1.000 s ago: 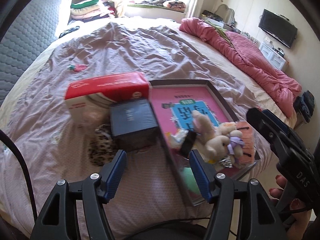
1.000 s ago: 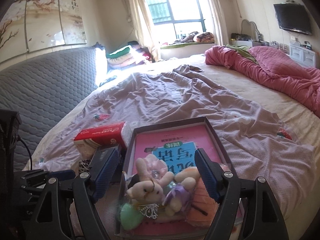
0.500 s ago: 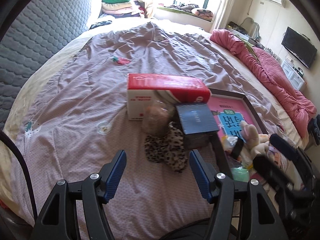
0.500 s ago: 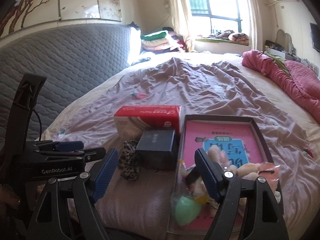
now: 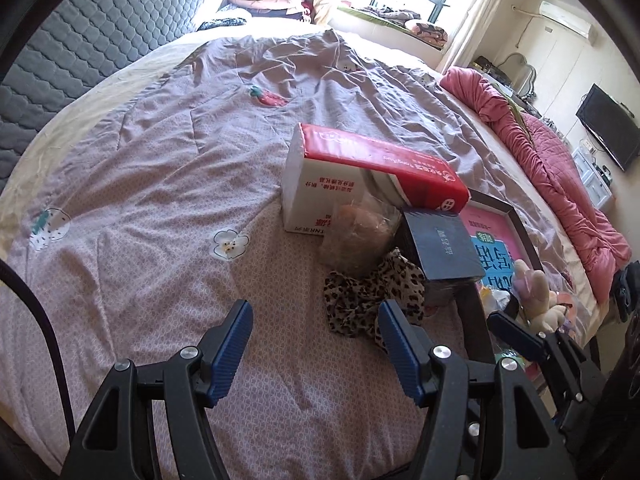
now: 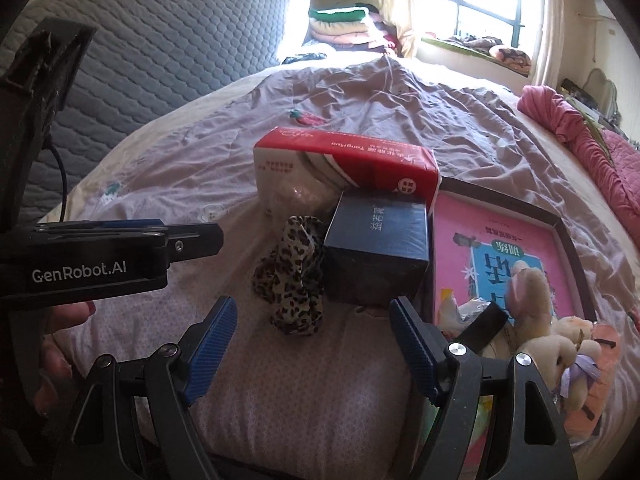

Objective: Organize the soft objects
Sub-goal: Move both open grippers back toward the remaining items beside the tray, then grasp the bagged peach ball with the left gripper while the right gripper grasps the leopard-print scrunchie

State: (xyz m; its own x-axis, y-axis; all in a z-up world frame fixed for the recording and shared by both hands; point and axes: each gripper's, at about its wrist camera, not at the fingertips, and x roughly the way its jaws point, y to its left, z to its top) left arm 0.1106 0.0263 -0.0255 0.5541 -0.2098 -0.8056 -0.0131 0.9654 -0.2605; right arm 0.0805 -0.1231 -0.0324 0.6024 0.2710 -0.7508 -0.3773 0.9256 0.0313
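Note:
A leopard-print fabric piece [image 5: 372, 300] [image 6: 294, 276] lies crumpled on the mauve bedspread, in front of a clear bag holding something pinkish [image 5: 360, 236] [image 6: 296, 196]. My left gripper [image 5: 316, 344] is open and empty; the fabric lies just past its right finger. My right gripper [image 6: 312, 344] is open and empty too, with the fabric just beyond the gap. A dark-framed tray [image 5: 490, 201] [image 6: 500, 199] to the right holds a pink book and plush bunnies [image 5: 536, 300] [image 6: 540, 320]. The left gripper [image 6: 192, 236] shows side-on in the right wrist view.
A red-and-white tissue pack [image 5: 372, 172] [image 6: 344, 164] and a dark blue box [image 5: 440, 246] [image 6: 376, 248] stand close behind the fabric. A grey quilted headboard [image 6: 160, 52] is at the left, and a pink duvet [image 5: 560, 176] lies at the right.
Both views have swung left, off the tray and onto the fabric, box and tissue pack, and both grippers have dropped lower. The jaws have stayed equally wide.

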